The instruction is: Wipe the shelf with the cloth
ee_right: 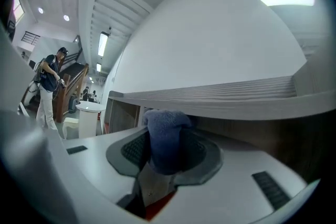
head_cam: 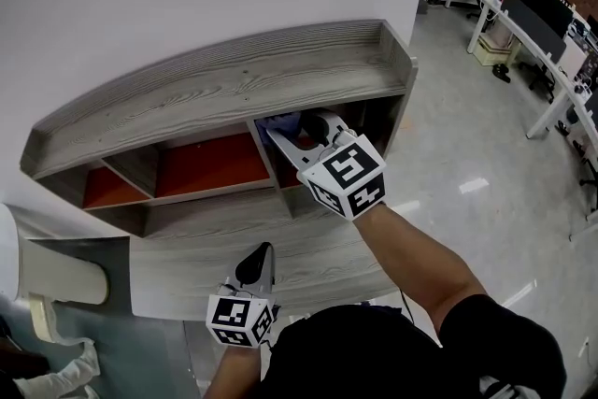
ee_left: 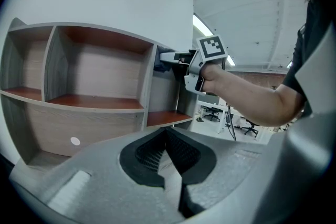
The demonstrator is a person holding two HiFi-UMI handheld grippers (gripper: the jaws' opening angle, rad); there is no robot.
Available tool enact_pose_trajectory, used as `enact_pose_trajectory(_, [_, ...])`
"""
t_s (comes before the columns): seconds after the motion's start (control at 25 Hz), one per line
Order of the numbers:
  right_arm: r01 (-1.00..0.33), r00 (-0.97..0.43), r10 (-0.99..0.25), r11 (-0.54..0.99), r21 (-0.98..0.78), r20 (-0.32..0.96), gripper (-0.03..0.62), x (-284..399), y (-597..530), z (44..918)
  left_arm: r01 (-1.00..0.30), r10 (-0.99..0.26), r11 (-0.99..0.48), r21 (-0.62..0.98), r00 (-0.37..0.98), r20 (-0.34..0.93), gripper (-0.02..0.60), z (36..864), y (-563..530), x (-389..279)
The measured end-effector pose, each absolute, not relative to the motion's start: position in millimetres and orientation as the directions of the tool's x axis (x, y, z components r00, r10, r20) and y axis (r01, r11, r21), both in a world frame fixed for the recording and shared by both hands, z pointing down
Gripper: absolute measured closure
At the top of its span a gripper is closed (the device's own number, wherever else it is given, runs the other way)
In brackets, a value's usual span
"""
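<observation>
- Cloth (ee_right: 165, 136), dark blue and bunched, was clamped between the jaws of the right gripper (ee_right: 166, 157).
- That gripper reached into the right-hand upper compartment of the grey wood-grain shelf (head_cam: 234, 79), with the cloth just beneath the top board.
- Left gripper (ee_left: 167, 150) had its jaws together with nothing between them. It was held low in front of the shelf, well apart from the cloth.

The shelf (head_cam: 234, 79) shows matt grey wood grain, the cloth (ee_right: 165, 139) fuzzy blue terry, the floor (head_cam: 476, 154) at right glossy.
</observation>
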State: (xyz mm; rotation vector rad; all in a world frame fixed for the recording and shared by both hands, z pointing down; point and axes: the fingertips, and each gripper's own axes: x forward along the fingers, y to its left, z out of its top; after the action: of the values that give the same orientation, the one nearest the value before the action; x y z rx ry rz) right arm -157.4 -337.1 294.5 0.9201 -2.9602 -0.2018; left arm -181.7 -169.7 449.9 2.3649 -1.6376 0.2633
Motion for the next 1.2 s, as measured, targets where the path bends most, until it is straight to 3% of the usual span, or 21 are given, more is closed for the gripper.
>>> enact_pose_trajectory(0.6, [-0.559,-0.824,-0.566,0.818,0.137,0.015,0.459,-158.9,-338.9,316.2,-0.936,-0.890,-0.334,0.113,0.353,0.289,0.572,452.0,-172.4,-185.4])
enact_pose_trajectory(1.2, [-0.574,-0.795,-0.588,0.809,0.127,0.147,0.459,-160.9,-344.7,399.5,-0.938,-0.888,-0.324,0.121,0.346,0.302,0.572,457.7,-174.4,-189.5])
